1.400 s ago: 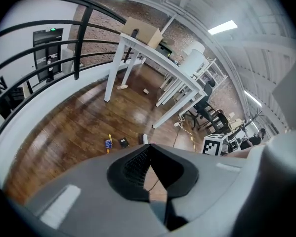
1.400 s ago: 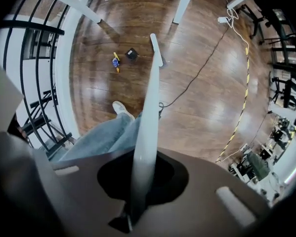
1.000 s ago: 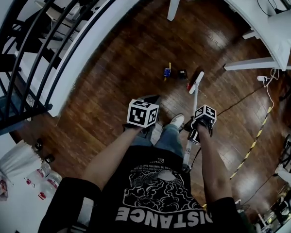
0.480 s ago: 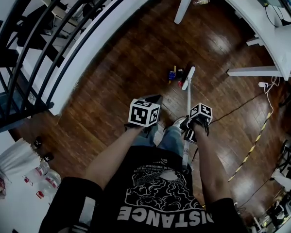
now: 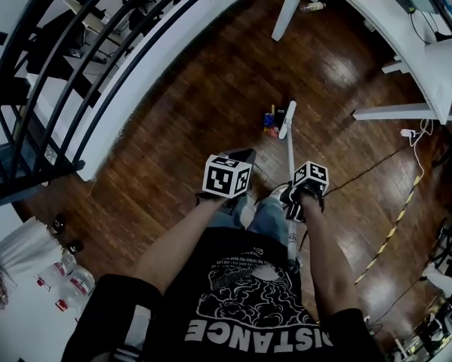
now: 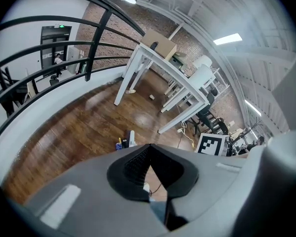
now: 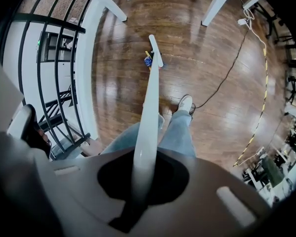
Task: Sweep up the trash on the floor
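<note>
A small heap of trash (image 5: 269,119), with blue, yellow and red bits, lies on the dark wood floor ahead of my feet. It also shows as trash (image 6: 120,143) and trash (image 7: 148,61). The white broom head (image 5: 287,119) rests against its right side. My right gripper (image 5: 299,194) is shut on the white broom handle (image 7: 148,117), which runs out to the broom head (image 7: 155,51). My left gripper (image 5: 238,158) hovers left of the handle. The left gripper (image 6: 150,147) has its jaw tips together, and I see nothing between them.
A black stair railing (image 5: 97,66) and a white curb curve along the left. White table legs (image 5: 290,6) stand at the back, with a bottle (image 5: 314,6) on the floor beside them. A plug (image 5: 407,130), a black cable and a striped line (image 5: 395,221) lie at right. My shoe (image 5: 277,191) is near the handle.
The broom head has swung left across the floor and now sits against the trash. The scattered bits are bunched closer together. The left gripper has hardly moved.
</note>
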Available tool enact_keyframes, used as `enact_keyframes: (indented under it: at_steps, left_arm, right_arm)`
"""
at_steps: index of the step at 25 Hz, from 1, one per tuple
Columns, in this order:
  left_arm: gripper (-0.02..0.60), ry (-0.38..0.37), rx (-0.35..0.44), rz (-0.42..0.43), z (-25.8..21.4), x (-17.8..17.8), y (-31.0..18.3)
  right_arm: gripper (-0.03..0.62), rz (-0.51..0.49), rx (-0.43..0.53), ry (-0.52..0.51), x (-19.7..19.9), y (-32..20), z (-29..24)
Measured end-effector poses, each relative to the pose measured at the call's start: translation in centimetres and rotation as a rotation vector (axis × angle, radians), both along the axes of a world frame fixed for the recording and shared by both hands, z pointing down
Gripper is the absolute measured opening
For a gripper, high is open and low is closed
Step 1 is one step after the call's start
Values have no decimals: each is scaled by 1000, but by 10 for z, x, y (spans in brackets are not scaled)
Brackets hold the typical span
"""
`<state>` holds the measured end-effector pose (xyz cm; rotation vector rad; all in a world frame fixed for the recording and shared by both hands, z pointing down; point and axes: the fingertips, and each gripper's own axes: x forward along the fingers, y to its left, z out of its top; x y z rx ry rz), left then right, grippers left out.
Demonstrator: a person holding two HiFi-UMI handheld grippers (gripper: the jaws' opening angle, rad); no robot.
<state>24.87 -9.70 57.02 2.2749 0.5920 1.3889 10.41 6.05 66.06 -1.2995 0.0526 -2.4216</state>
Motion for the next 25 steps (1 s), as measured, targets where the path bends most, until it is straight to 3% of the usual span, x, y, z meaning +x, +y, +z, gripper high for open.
enact_keyframes:
  at_steps: [18, 25]
  left_arm:
    - [6, 5, -61, 16, -6, -34, 27]
    - [6, 32, -40, -54, -17, -44, 21]
  right_arm:
    - [0, -138, -18, 105, -29, 47, -31]
    - [0, -151, 33, 155, -29, 67, -45]
